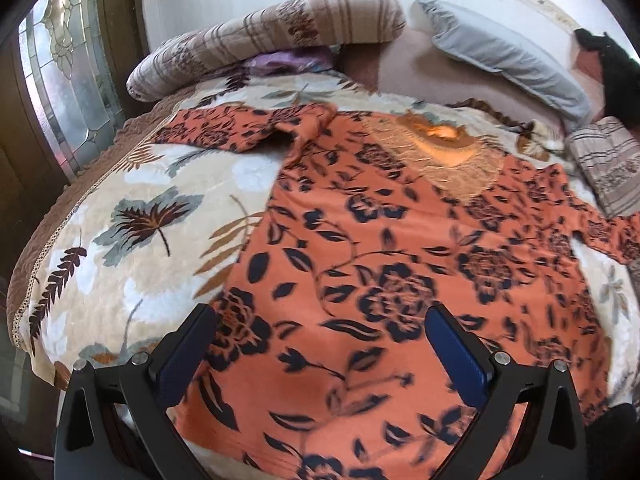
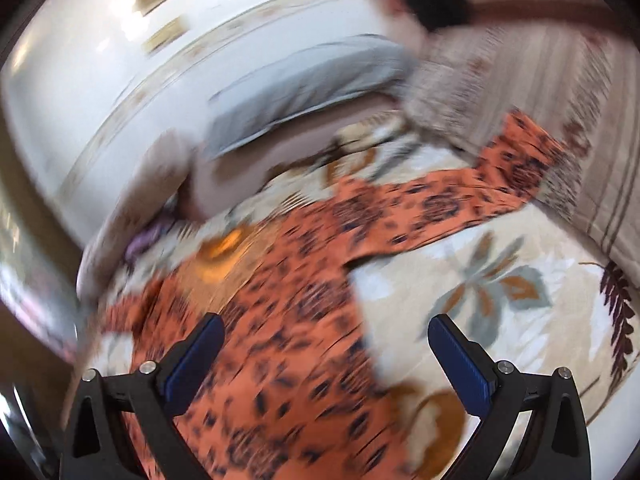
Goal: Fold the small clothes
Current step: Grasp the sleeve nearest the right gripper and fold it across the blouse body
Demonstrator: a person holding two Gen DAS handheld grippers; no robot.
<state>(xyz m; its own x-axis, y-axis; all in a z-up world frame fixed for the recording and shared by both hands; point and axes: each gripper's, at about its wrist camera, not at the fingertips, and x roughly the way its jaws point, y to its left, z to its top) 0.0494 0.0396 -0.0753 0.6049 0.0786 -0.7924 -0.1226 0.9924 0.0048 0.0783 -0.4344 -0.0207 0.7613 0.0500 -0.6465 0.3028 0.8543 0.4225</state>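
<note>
An orange top with a dark floral print (image 1: pixel 360 240) lies spread flat on a cream leaf-patterned bedspread (image 1: pixel 140 216), neckline at the far end and both sleeves out to the sides. My left gripper (image 1: pixel 320 320) is open and empty above the lower part of the top. In the blurred right wrist view the same top (image 2: pixel 280 320) lies below, its right sleeve (image 2: pixel 440 204) stretched out toward a striped pillow. My right gripper (image 2: pixel 326 330) is open and empty above the top's right side edge.
A striped floral bolster (image 1: pixel 272 36) and a grey pillow (image 1: pixel 504 52) lie at the head of the bed by a white headboard. A striped pillow (image 2: pixel 540 92) sits at the right. The bed's left edge (image 1: pixel 48 240) drops off beside a glass door (image 1: pixel 68 80).
</note>
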